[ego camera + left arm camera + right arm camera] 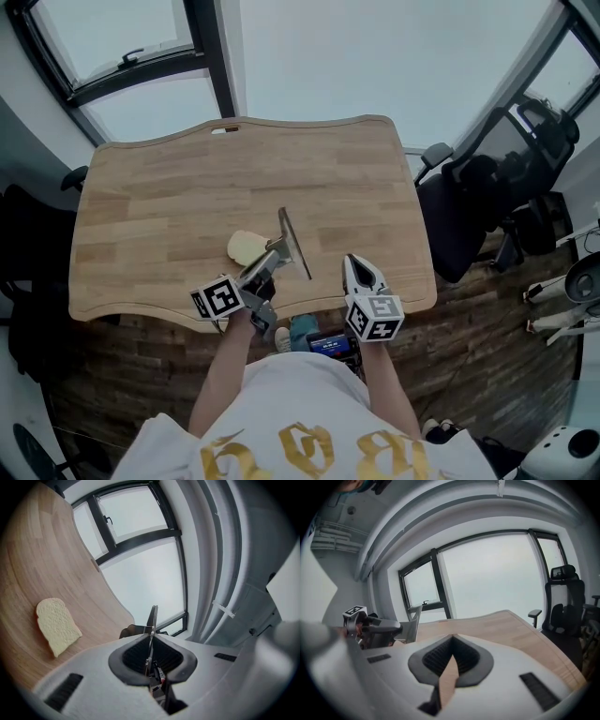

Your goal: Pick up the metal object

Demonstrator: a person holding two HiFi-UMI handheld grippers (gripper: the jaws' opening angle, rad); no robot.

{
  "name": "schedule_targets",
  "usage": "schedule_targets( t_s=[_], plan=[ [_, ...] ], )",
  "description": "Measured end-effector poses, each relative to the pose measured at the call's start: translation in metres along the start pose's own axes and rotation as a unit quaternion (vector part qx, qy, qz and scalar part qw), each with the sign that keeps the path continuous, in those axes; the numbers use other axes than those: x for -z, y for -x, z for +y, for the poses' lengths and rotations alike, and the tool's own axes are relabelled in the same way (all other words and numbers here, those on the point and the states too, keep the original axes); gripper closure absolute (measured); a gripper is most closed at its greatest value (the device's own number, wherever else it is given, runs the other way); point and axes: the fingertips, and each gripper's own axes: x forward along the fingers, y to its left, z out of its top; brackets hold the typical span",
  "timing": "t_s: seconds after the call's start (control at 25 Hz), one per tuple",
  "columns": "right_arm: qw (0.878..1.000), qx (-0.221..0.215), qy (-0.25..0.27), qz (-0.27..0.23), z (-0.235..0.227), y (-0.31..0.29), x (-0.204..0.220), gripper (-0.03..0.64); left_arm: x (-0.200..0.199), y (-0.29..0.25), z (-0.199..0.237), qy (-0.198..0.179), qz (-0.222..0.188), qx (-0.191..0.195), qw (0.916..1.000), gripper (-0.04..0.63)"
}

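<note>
The metal object point(293, 242) is a thin flat plate, held clear above the wooden table point(169, 187) near its front edge. My left gripper point(277, 253) is shut on its lower end. In the left gripper view the plate point(152, 625) stands edge-on between the pads of that gripper point(150, 644). My right gripper point(352, 264) hovers to the right of the plate, over the table's front edge, with its jaws together and nothing in them. In the right gripper view that gripper point(452, 638) is shut, and the left gripper point(382, 629) with the plate point(412, 624) shows at the left.
A slice of bread point(246, 247) lies on the table just left of the plate, also seen as the bread point(56, 626) in the left gripper view. A black office chair point(478, 211) stands at the table's right side. Windows run behind the table.
</note>
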Motion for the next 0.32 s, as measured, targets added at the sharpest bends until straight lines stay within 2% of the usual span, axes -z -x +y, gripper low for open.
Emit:
schedule_targets(
  t_s=[0.32],
  plan=[
    [1.0,0.007,-0.002,0.006,-0.0025,0.0034,0.0055,0.606,-0.0001,0.0012,0.0032,0.008,-0.001,0.002,1.0,0.555]
  ],
)
